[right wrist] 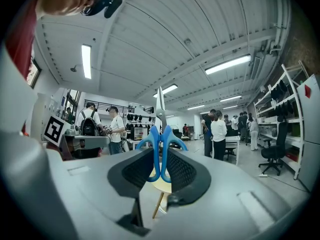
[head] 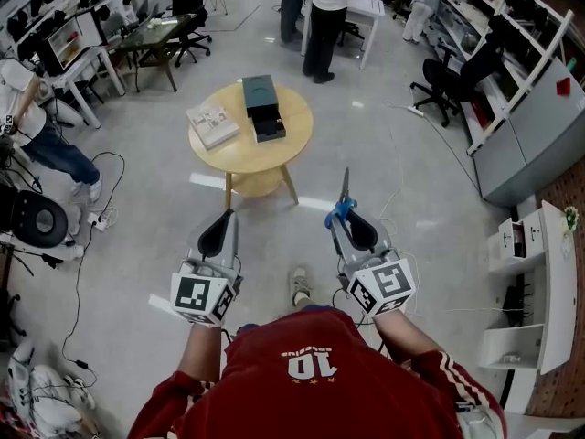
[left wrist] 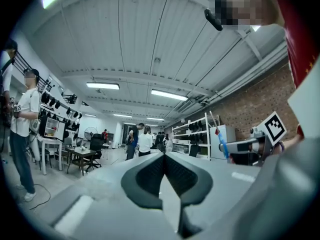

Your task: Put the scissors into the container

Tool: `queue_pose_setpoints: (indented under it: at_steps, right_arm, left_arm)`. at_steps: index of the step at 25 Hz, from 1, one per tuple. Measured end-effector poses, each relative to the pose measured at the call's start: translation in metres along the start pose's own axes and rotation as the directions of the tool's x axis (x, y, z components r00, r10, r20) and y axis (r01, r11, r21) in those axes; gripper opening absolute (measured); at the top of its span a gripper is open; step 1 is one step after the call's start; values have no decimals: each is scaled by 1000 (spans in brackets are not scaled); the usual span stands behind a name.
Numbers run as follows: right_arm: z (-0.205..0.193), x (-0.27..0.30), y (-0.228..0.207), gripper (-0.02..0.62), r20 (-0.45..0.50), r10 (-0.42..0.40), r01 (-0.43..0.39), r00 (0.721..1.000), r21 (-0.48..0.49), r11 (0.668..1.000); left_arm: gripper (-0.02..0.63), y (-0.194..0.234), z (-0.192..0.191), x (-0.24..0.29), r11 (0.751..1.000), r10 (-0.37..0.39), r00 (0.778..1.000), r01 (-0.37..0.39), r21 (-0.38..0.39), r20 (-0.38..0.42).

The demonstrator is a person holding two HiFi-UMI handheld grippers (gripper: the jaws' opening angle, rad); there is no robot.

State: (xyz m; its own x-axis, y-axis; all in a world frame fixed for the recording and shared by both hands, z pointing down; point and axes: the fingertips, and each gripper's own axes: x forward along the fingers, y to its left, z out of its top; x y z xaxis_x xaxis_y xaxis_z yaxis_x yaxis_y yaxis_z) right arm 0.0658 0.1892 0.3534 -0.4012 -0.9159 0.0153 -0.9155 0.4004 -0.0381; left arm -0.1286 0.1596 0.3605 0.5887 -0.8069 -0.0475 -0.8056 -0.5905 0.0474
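Your right gripper (head: 345,216) has its fingers clamped on the blue handles of the scissors (head: 344,195). The blades point ahead, away from you and toward the worktop (head: 245,156). Held by the handles like this, the thin end leads, which I judge suits sliding it into the container first. Your left gripper (head: 226,219) is empty, its fingers closed tip to tip. It sits level beside the right one and well apart from it, so it looks spare for this job.

The container (head: 262,106) is a dark box running from the worktop's far edge toward the middle. A lower part juts out at its near end; I cannot tell whether that is the opening. A booklet (head: 212,124) lies just beside it, by the left edge. The near and right edges are bare wood.

The scissors are well short of the worktop, so the carry is the step in hand. The floor (head: 274,236) between you and the near edge is open. People (head: 324,26) stand beyond the far edge, so don't push the blades past the container. Coming in over the near edge, right of the booklet, gives you the most room.
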Motion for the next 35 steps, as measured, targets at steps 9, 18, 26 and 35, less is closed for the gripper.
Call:
queue_pose_setpoints:
  at_steps: [9, 18, 26, 35]
  right_arm:
    - [2, 51, -55, 86, -13, 22, -22, 1000, 1, 1000]
    - [1, 122, -101, 86, -10, 65, -64, 998, 23, 998]
    - [0, 176, -150, 86, -16, 94, -93, 995, 52, 994]
    - [0, 206, -178, 86, -25, 166, -164, 986, 73, 984]
  left_arm:
    - [2, 21, 0, 62, 999, 35, 999, -35, 13, 8]
    - [2, 55, -4, 136, 998, 59, 998, -59, -2, -6]
    - [2, 66, -3, 205, 999, 44, 999, -43, 12, -22]
    - [2, 61, 4, 244, 998, 50, 998, -49, 35, -34]
